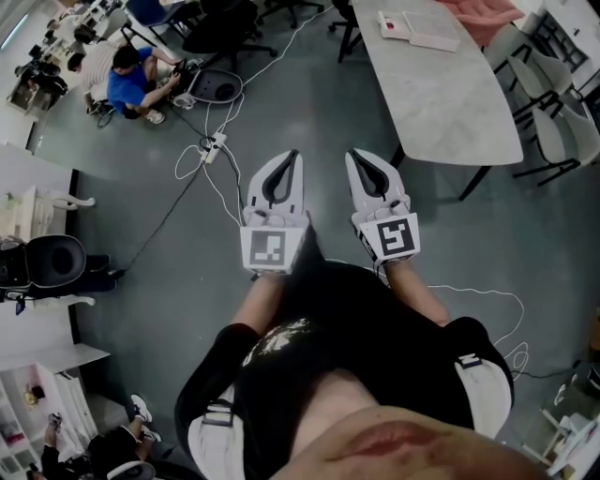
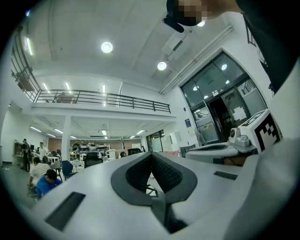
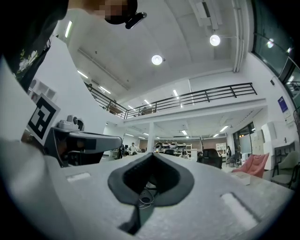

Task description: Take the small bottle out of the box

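No small bottle shows in any view. My left gripper (image 1: 292, 155) and right gripper (image 1: 354, 154) are held side by side at waist height over the grey floor, tips pointing forward. Both are shut, tips touching, with nothing between them. In the left gripper view the left gripper (image 2: 151, 155) points into the open hall, and the right gripper (image 2: 234, 146) lies beside it. The right gripper view shows the right gripper (image 3: 151, 154) closed and empty, with the left gripper (image 3: 82, 140) at its left. A flat white box-like thing (image 1: 417, 28) lies on the far table; what it holds cannot be told.
A long pale table (image 1: 450, 94) stands ahead to the right with chairs (image 1: 558, 112) beyond it. Cables and a power strip (image 1: 214, 142) run over the floor ahead. A person in blue (image 1: 127, 80) sits on the floor far left. White shelving (image 1: 37, 216) lines the left side.
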### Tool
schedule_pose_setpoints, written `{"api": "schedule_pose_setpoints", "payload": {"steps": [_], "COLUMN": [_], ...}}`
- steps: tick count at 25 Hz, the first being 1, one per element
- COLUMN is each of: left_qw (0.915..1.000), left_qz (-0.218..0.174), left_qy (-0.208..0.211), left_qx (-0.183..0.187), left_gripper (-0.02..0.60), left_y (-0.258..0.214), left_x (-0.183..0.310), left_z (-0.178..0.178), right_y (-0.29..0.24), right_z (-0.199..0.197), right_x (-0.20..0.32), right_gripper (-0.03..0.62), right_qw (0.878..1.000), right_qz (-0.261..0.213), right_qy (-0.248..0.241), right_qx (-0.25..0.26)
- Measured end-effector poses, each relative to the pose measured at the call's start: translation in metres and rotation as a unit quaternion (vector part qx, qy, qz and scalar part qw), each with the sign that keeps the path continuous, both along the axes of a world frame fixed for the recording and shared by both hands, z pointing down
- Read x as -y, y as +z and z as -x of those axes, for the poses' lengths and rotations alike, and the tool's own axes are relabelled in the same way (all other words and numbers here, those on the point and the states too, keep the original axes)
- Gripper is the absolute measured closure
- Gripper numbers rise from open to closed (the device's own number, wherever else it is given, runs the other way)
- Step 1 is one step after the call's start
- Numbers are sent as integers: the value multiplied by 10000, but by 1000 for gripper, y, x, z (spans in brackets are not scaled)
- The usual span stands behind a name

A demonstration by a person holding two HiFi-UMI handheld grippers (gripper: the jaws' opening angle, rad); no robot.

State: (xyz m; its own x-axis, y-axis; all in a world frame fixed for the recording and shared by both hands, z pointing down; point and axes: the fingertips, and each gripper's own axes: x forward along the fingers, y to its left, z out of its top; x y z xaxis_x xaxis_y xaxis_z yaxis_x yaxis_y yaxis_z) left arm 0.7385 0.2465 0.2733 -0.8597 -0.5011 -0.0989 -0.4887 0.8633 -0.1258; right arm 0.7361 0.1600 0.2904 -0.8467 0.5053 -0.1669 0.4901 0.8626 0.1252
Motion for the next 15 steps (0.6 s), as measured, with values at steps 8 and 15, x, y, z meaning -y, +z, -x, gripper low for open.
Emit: {"api": "schedule_pose_setpoints", "payload": {"steps": [8, 15], "left_qw": [9999, 9999], "left_qz": [-67, -19], "left_qy": [-21, -31], "left_qx": [91, -114], "left_gripper": [568, 568], "left_y": [2, 18], "left_x": [-8, -14], "left_z": [34, 79], "right_y": [2, 14], "right_z": [35, 76], "right_x": [-11, -18], "right_gripper": [599, 599], "right_qw": [9999, 9998], "right_qz": [-110, -142], "right_qy": [-75, -68], "right_qx": [46, -105]}}
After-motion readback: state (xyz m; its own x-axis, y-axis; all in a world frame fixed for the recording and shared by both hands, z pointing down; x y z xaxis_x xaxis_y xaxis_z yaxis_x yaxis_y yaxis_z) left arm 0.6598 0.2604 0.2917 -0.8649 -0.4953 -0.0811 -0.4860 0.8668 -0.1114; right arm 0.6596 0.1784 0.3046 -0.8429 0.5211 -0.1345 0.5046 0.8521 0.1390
